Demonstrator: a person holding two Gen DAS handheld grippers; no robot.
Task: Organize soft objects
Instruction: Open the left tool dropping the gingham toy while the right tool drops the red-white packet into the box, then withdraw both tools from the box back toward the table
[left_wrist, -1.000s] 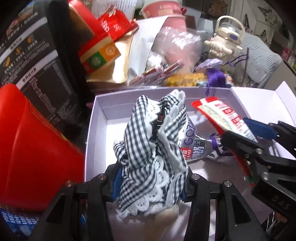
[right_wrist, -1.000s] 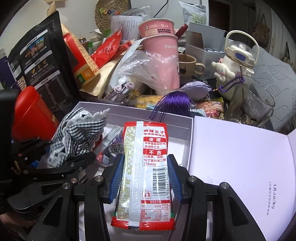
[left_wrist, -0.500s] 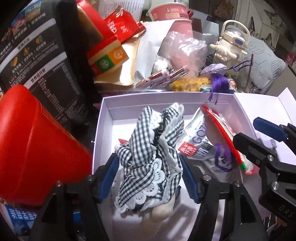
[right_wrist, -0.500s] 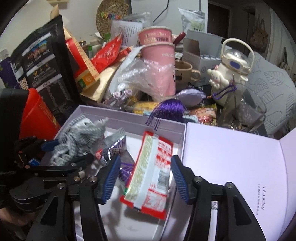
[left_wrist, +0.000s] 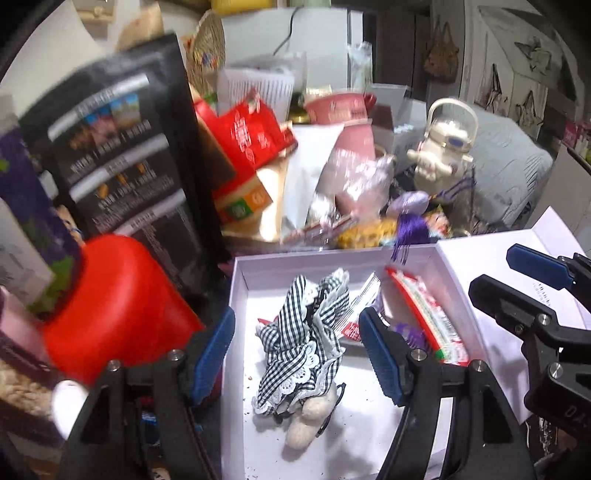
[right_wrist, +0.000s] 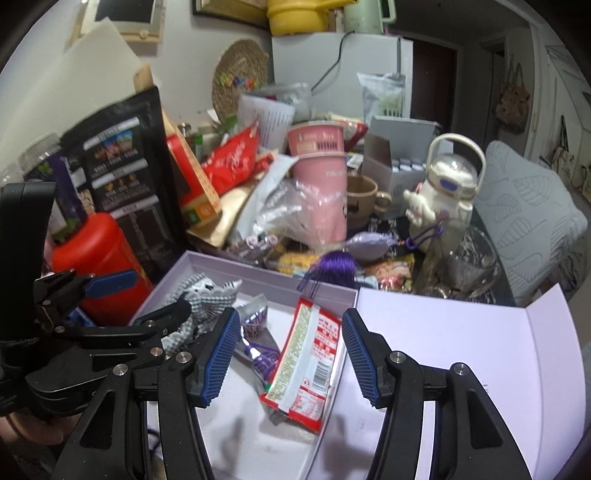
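— Checked black-and-white cloth with a lace edge (left_wrist: 306, 332) is lying in a heap inside the shallow white cardboard box (left_wrist: 236, 295), on its left half. Why there?

— I am thinking it is because the box is collecting the soft things. The left claw (left_wrist: 297, 350) is hanging above the cloth with its blue pads wide apart, gripping nothing.

— And the red-and-white plastic snack packet (right_wrist: 308, 354)?

— It is leaning against the right wall of the same box, beside a silver-and-purple foil pouch (right_wrist: 255, 321). The right claw (right_wrist: 286, 350) is also spread open and empty above it.

— So both items are resting in the box?

— Yes. The purple tassel (right_wrist: 332, 264) is hanging over the far rim, among the clutter on the worktop.
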